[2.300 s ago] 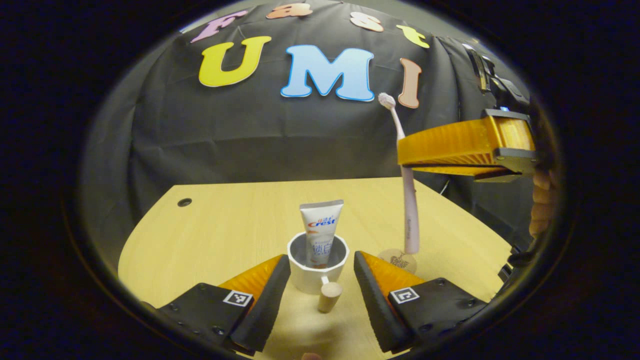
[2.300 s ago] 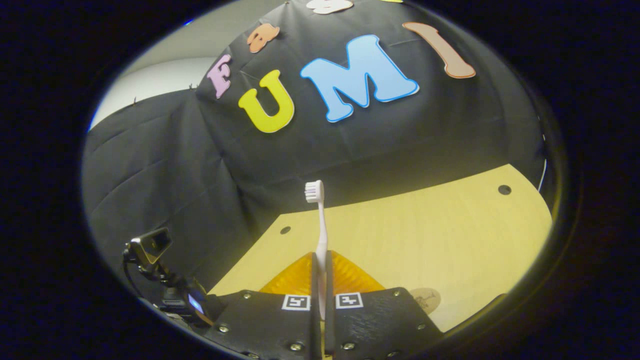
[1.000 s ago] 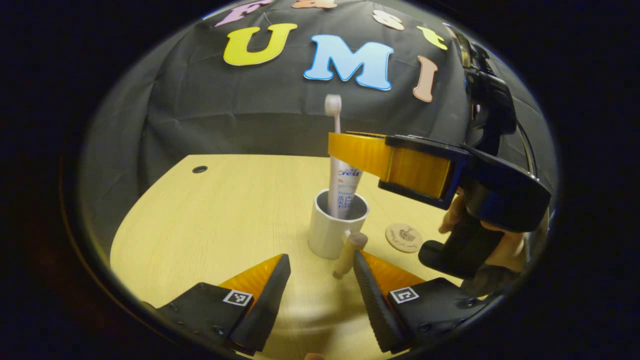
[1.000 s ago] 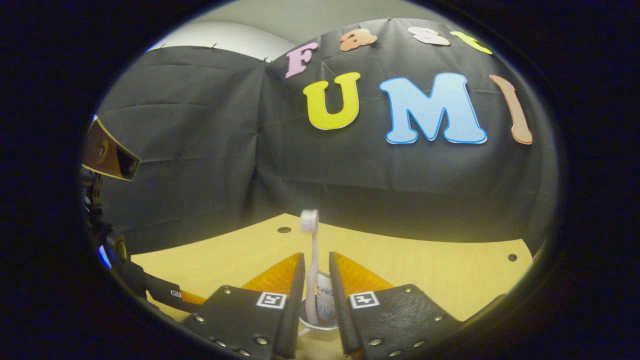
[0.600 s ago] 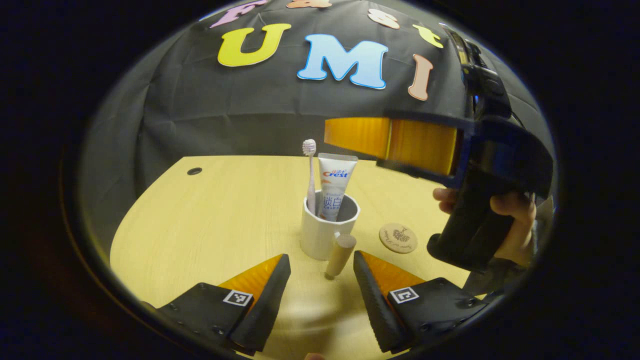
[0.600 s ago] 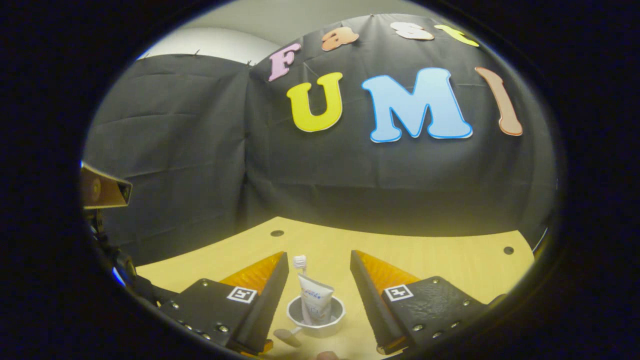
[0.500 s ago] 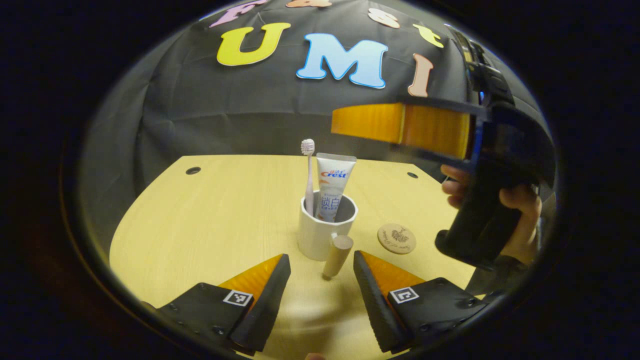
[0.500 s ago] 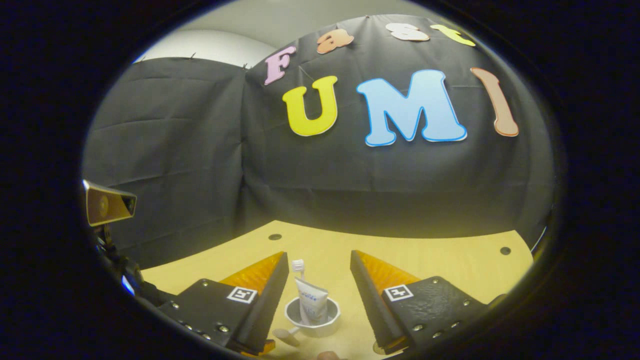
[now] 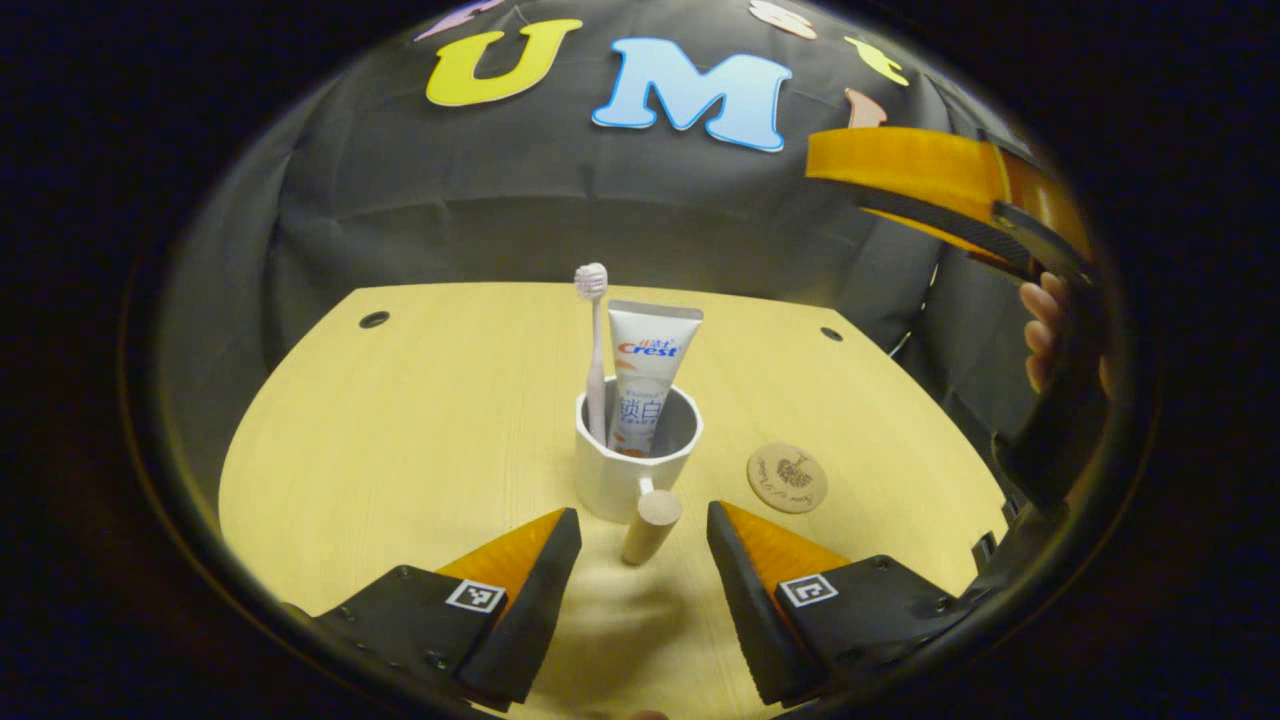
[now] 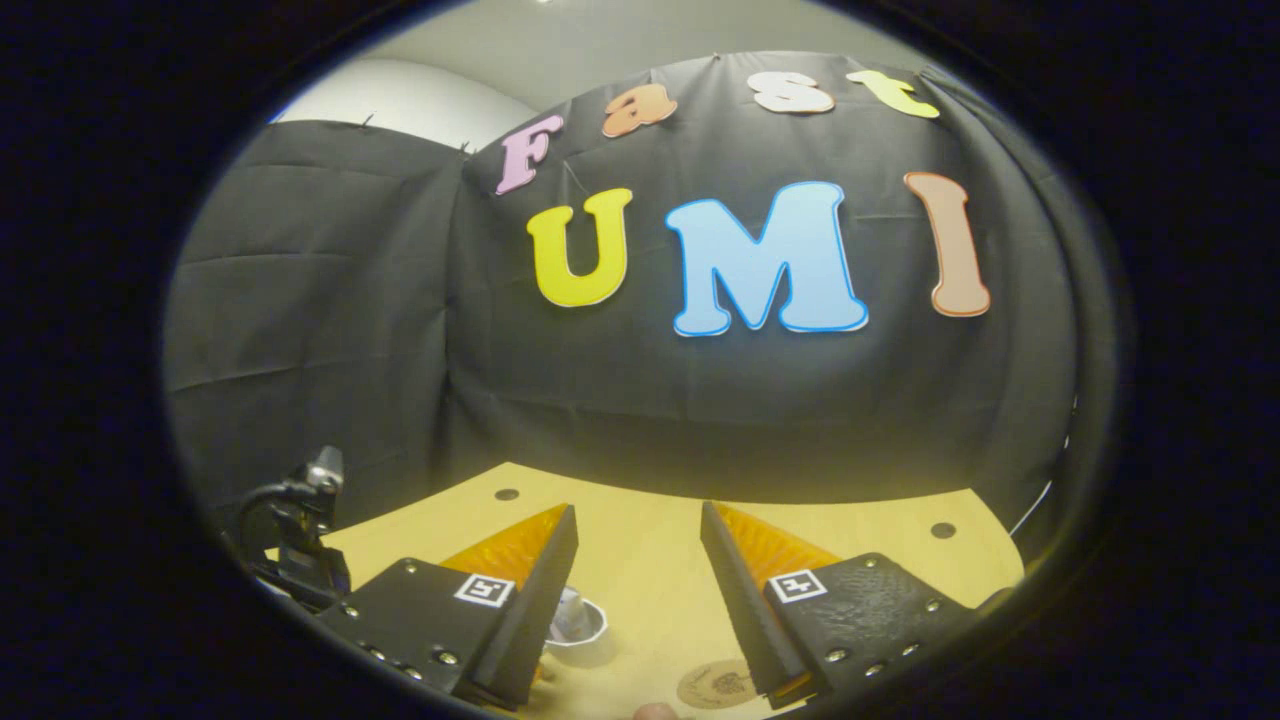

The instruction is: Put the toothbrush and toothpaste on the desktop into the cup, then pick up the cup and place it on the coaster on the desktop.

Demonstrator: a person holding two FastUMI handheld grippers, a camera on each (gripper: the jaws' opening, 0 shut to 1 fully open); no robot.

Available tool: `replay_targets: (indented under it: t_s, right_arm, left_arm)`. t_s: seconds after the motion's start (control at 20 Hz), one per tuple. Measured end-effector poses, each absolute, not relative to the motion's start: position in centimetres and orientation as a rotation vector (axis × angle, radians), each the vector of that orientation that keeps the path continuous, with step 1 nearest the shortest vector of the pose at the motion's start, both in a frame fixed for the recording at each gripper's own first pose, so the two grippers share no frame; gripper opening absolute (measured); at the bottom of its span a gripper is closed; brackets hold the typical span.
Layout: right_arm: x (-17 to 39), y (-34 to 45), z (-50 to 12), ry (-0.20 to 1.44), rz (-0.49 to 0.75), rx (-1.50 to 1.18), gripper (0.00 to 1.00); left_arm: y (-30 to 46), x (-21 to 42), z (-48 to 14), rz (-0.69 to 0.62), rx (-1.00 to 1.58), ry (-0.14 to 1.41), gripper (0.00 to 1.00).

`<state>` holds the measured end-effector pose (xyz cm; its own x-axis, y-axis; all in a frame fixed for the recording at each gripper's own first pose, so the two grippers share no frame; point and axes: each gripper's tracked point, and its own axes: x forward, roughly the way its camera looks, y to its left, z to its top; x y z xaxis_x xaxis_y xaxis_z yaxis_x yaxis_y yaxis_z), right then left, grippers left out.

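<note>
A white cup (image 9: 628, 468) stands mid-desk with a pale pink toothbrush (image 9: 594, 345) and a white toothpaste tube (image 9: 648, 375) upright in it. Its wooden handle (image 9: 650, 525) points toward my left gripper (image 9: 640, 535), which is open just short of it, a finger on either side. A round wooden coaster (image 9: 787, 478) lies right of the cup. In the left gripper view, my right gripper (image 9: 935, 185) hangs high at the upper right, held by a hand (image 9: 1040, 330). In its own view my right gripper (image 10: 636, 530) is open and empty, with the cup (image 10: 583, 625) and coaster (image 10: 715, 686) far below.
The pale wooden desk (image 9: 420, 440) has small cable holes (image 9: 374, 319) near its far corners. The black cloth wall (image 9: 520, 220) closes off the back. The left gripper's body (image 10: 300, 545) shows at the lower left of the right gripper view.
My right gripper opened and let the toothbrush drop into the cup, then rose and drew back to the right. My left gripper stayed open near the handle, shifting slightly closer.
</note>
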<state>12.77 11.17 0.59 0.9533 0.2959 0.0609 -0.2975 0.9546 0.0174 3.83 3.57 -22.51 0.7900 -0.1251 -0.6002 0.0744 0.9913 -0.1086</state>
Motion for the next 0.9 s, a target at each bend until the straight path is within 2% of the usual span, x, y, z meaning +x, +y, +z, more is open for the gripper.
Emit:
replay_targets:
  t_s: [0.3, 0.35, 0.7, 0.75, 0.8, 0.85, 0.9]
  right_arm:
    - [10.8, 6.9, 0.9, -0.037, 0.217, -0.01, 0.77]
    - [10.6, 6.1, 0.9, -0.041, 0.202, -0.018, 0.77]
    - [9.0, 2.2, 0.0, -0.001, 0.121, -0.015, 0.77]
    - [8.9, 1.9, -0.4, 0.014, 0.119, -0.01, 0.77]
    - [8.6, 1.6, -0.8, 0.025, 0.114, -0.005, 0.77]
    - [8.4, 1.1, -1.1, 0.034, 0.106, -0.001, 0.77]
    - [8.3, 0.7, -1.2, 0.041, 0.096, 0.002, 0.77]
  left_arm:
    - [3.0, 5.5, -24.8, -0.083, -0.094, 0.81, 0.83]
    - [2.9, 5.9, -25.1, -0.076, -0.104, 0.831, 0.87]
    - [3.0, 8.0, -26.7, -0.052, -0.126, 0.973, 0.86]
    - [3.0, 8.1, -27.0, -0.048, -0.124, 0.994, 0.84]
    - [3.2, 8.5, -27.4, -0.044, -0.113, 1.014, 0.77]
    - [3.3, 8.8, -27.8, -0.039, -0.095, 1.03, 0.77]
    - [3.5, 9.0, -28.3, -0.032, -0.073, 1.044, 0.71]
